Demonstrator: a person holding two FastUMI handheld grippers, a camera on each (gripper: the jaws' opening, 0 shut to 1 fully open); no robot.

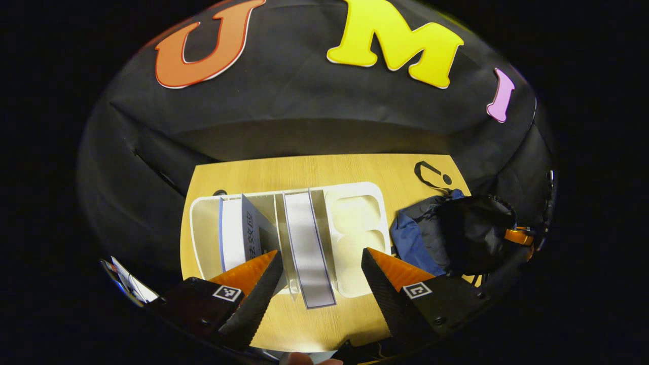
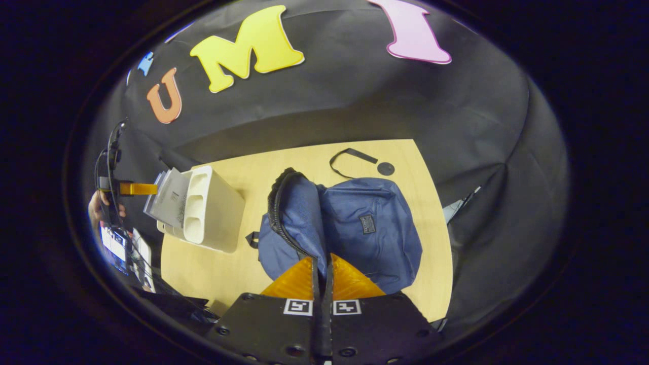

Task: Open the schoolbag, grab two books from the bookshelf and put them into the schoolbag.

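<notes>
Right gripper (image 2: pixel 321 271) pinches schoolbag (image 2: pixel 355 228) edge on wood table (image 2: pixel 243 172); left gripper (image 1: pixel 320 261) wide open, empty.

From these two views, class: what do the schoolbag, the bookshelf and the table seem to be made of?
Schoolbag: probably matte blue woven nylon; it creases softly. Bookshelf: likely moulded cream plastic, smooth with rounded corners. Table: pale wood-grain surface, perhaps laminate.

Left gripper (image 1: pixel 321 263) jaws spread wide; right gripper (image 2: pixel 321 276) jaws pressed together.

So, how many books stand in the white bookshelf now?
2: one book leaning in the left slot of the bookshelf, the other book in the middle slot. More may be hidden.
</notes>
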